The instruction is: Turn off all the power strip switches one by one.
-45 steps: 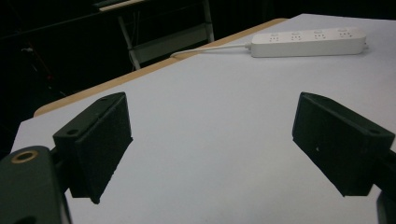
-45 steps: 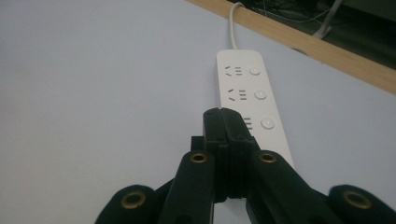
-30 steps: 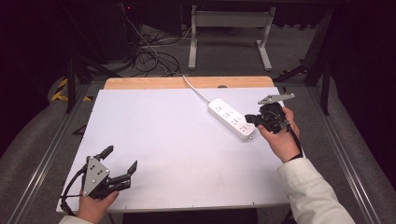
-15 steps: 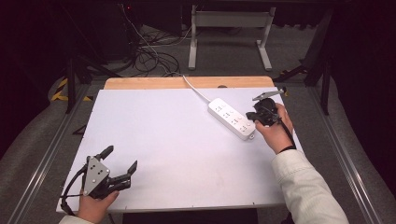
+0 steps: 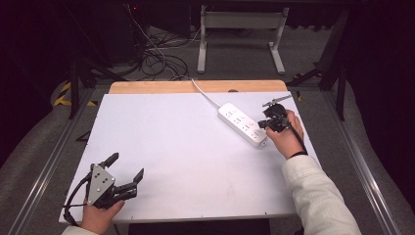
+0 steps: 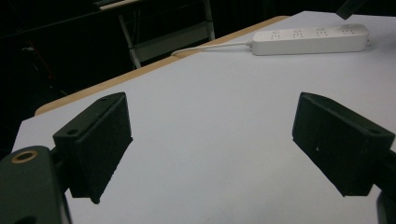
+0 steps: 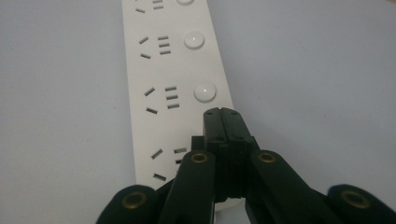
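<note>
A white power strip [image 5: 242, 125] lies slantwise at the back right of the white table top [image 5: 186, 147], its cord running off over the far edge. My right gripper [image 5: 264, 124] is shut with nothing in it, tips just over the strip's near end. In the right gripper view the closed tips [image 7: 225, 113] hover right below a round white button [image 7: 205, 91] of the power strip [image 7: 163, 70]. My left gripper [image 5: 126, 171] rests open at the table's front left corner; in the left gripper view its fingers [image 6: 95, 140] stand wide apart, the power strip [image 6: 310, 38] far off.
A wooden strip [image 5: 195, 86] edges the table's far side. Metal rails run along both sides. Behind the table lie cables [image 5: 161, 61] on the floor and a grey metal stand [image 5: 240, 29].
The right hand has come down and toward the near end of the power strip, its jaws staying shut. The left gripper has not moved.
</note>
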Demonstrator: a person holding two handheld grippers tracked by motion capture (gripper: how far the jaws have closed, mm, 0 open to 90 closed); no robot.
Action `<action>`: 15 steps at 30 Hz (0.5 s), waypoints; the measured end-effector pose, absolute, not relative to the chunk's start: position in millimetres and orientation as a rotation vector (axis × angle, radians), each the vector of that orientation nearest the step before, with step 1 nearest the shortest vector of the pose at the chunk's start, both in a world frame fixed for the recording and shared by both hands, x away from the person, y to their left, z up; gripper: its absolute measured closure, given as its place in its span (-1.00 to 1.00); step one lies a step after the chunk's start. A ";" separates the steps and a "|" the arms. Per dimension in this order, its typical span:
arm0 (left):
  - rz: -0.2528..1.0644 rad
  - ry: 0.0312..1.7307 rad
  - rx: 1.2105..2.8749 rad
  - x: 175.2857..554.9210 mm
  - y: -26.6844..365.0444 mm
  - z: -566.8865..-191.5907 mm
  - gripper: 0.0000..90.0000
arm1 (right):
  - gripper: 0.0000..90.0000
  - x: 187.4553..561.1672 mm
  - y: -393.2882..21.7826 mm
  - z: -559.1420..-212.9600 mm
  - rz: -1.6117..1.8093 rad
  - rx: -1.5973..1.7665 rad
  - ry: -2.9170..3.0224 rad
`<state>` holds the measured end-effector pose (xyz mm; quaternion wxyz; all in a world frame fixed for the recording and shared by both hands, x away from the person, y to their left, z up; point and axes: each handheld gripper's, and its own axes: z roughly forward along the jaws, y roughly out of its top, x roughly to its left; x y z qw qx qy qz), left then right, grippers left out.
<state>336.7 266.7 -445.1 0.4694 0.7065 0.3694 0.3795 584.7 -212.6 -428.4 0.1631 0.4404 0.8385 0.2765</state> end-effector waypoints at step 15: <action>0.933 0.903 1.732 336.2 266.2 -445.0 -0.72 | 1.00 585.5 -209.8 -438.0 0.732 1.266 2.402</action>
